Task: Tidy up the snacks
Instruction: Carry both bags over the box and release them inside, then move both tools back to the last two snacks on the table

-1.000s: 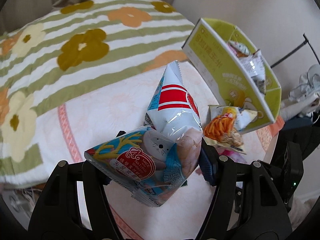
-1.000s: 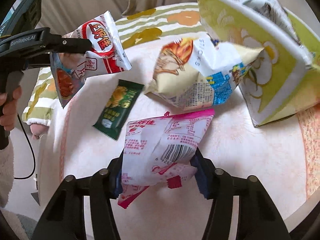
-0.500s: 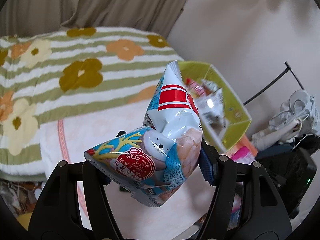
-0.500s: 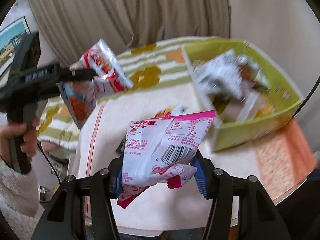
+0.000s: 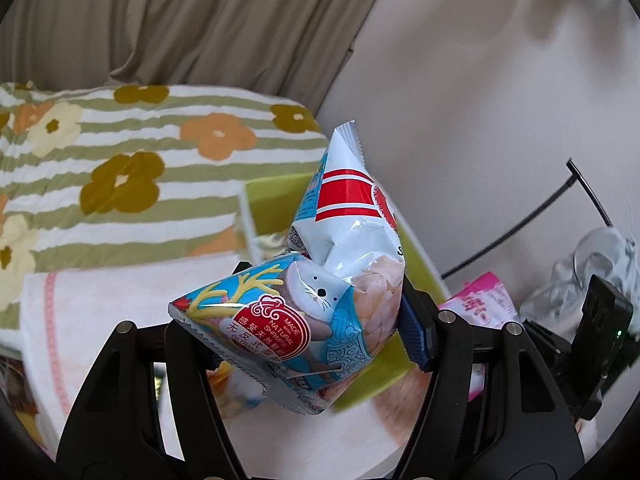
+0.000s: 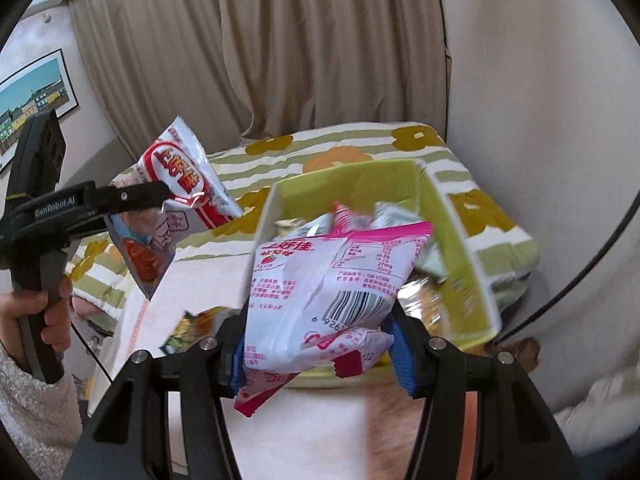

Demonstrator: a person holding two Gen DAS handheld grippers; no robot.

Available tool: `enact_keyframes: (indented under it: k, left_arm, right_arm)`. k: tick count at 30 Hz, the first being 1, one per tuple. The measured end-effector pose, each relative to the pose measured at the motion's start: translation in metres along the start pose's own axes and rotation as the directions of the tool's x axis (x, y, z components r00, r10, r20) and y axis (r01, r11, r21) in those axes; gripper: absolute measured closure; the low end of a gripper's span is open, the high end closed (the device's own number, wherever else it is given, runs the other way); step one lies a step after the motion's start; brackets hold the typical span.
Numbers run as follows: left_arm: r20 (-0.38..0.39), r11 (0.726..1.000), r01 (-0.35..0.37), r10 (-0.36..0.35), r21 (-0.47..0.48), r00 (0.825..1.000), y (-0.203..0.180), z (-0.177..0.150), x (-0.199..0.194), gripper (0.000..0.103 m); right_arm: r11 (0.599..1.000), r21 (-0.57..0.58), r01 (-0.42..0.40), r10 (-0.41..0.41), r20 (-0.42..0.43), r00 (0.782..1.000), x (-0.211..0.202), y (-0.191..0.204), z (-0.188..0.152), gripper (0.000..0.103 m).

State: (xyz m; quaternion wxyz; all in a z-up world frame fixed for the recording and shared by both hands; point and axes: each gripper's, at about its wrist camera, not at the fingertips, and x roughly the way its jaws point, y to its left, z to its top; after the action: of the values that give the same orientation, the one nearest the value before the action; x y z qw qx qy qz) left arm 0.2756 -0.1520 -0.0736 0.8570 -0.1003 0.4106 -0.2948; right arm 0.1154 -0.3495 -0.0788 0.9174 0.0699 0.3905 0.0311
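Note:
My left gripper [image 5: 308, 340] is shut on a blue and white shrimp chip bag [image 5: 320, 280], held in the air above the table; it also shows in the right wrist view [image 6: 176, 200]. My right gripper [image 6: 316, 352] is shut on a pink and white snack bag [image 6: 332, 280], held just in front of the green box [image 6: 472, 264], which holds several snack packs. In the left wrist view the green box [image 5: 276, 204] sits behind my bag, and the pink bag [image 5: 476, 304] shows at the right.
A small table with a pale pink cloth [image 6: 192, 280] carries the box and a loose snack pack [image 6: 192, 324]. A bed with a green striped floral quilt [image 5: 120, 168] lies behind. Beige curtains [image 6: 300, 60] and a wall close the back.
Both grippers have risen with their bags. The green box has dropped lower in both views and now sits just beyond the bags.

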Motion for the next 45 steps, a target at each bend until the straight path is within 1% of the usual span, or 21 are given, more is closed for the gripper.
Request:
enact_keyframes:
  k: [4, 6, 7, 11, 15, 18, 20, 21, 23, 25, 27, 30, 33, 36, 38, 39, 40, 41, 42, 45]
  left_arm:
    - [-0.007, 1.0, 0.006, -0.006, -0.02, 1.0, -0.032, 0.014, 0.035, 0.04]
    - [-0.014, 1.0, -0.015, 0.015, -0.015, 1.0, -0.043, 0.024, 0.055, 0.04]
    - [-0.017, 1.0, -0.021, 0.021, -0.014, 1.0, -0.046, 0.028, 0.061, 0.04]
    - [-0.036, 0.998, -0.056, 0.056, 0.006, 0.998, -0.058, 0.049, 0.092, 0.039]
    - [-0.053, 0.995, -0.096, 0.097, 0.038, 0.994, -0.058, 0.065, 0.12, 0.039]
    - [-0.063, 0.988, -0.137, 0.142, 0.068, 0.988, -0.054, 0.074, 0.139, 0.03]
    - [-0.079, 0.986, -0.145, 0.151, 0.08, 0.985, -0.05, 0.078, 0.15, 0.004]
    - [-0.08, 0.984, -0.156, 0.163, 0.084, 0.983, -0.048, 0.08, 0.154, 0.001]
    - [-0.09, 0.98, -0.178, 0.186, 0.09, 0.978, -0.043, 0.08, 0.156, 0.001]
    - [-0.099, 0.979, -0.186, 0.194, 0.081, 0.976, -0.037, 0.077, 0.153, 0.001]
    - [-0.101, 0.981, -0.185, 0.191, 0.066, 0.976, -0.031, 0.07, 0.145, 0.001]
    - [-0.091, 0.976, -0.21, 0.215, 0.063, 0.972, -0.024, 0.057, 0.13, 0.001]
    - [-0.091, 0.974, -0.222, 0.226, 0.053, 0.97, -0.018, 0.05, 0.12, 0.001]
    - [-0.095, 0.973, -0.227, 0.23, 0.04, 0.969, -0.014, 0.045, 0.113, 0.001]
    - [-0.093, 0.972, -0.234, 0.236, 0.034, 0.967, -0.013, 0.041, 0.108, 0.001]
    - [-0.092, 0.971, -0.238, 0.24, 0.03, 0.966, -0.012, 0.039, 0.105, 0.001]
    - [-0.092, 0.97, -0.243, 0.245, 0.027, 0.965, -0.011, 0.038, 0.103, 0.001]
    - [-0.088, 0.968, -0.249, 0.25, 0.023, 0.964, -0.01, 0.035, 0.098, 0.001]
    - [-0.084, 0.967, -0.253, 0.254, 0.019, 0.964, -0.01, 0.032, 0.094, 0.001]
    - [-0.078, 0.96, -0.278, 0.277, -0.007, 0.958, -0.003, 0.014, 0.075, 0.001]
  right_arm:
    - [1.0, -0.024, -0.016, 0.015, -0.018, 1.0, 0.011, -0.038, 0.013, 0.05]
    - [0.999, -0.03, -0.028, 0.027, -0.029, 0.999, 0.016, -0.05, 0.018, 0.05]
    - [0.999, -0.031, -0.036, 0.035, -0.036, 0.999, 0.019, -0.058, 0.019, 0.05]
    - [0.998, -0.022, -0.062, 0.06, -0.058, 0.996, 0.034, -0.073, 0.023, 0.05]
    - [0.997, -0.004, -0.079, 0.078, -0.089, 0.993, 0.053, -0.082, 0.024, 0.05]
    - [0.996, 0.004, -0.088, 0.088, -0.119, 0.989, 0.066, -0.087, 0.024, 0.05]
    - [0.996, 0.001, -0.093, 0.092, -0.134, 0.987, 0.073, -0.089, 0.024, 0.05]
    - [0.996, 0.002, -0.093, 0.092, -0.14, 0.986, 0.076, -0.089, 0.023, 0.05]
    - [0.995, 0.009, -0.095, 0.095, -0.148, 0.984, 0.081, -0.092, 0.024, 0.05]
    - [0.995, 0.018, -0.097, 0.099, -0.153, 0.983, 0.082, -0.091, 0.023, 0.05]
    - [0.995, 0.022, -0.102, 0.104, -0.155, 0.982, 0.082, -0.089, 0.021, 0.05]
    - [0.994, 0.025, -0.102, 0.105, -0.157, 0.982, 0.084, -0.089, 0.02, 0.05]
    - [0.994, 0.027, -0.101, 0.104, -0.161, 0.981, 0.083, -0.088, 0.02, 0.05]
    - [0.993, 0.034, -0.116, 0.12, -0.173, 0.978, 0.084, -0.086, 0.023, 0.05]
    - [0.994, 0.024, -0.104, 0.107, -0.174, 0.979, 0.084, -0.082, 0.024, 0.045]
    - [0.995, 0.014, -0.1, 0.101, -0.167, 0.981, 0.084, -0.08, 0.024, 0.032]
    - [0.996, -0.003, -0.092, 0.091, -0.15, 0.985, 0.08, -0.078, 0.024, 0.014]
    - [0.996, -0.012, -0.088, 0.086, -0.132, 0.988, 0.078, -0.077, 0.023, 0.009]
    - [0.996, -0.021, -0.091, 0.088, -0.119, 0.989, 0.076, -0.076, 0.021, 0.007]
    - [0.994, -0.031, -0.102, 0.096, -0.156, 0.983, 0.075, -0.075, 0.013, 0.007]
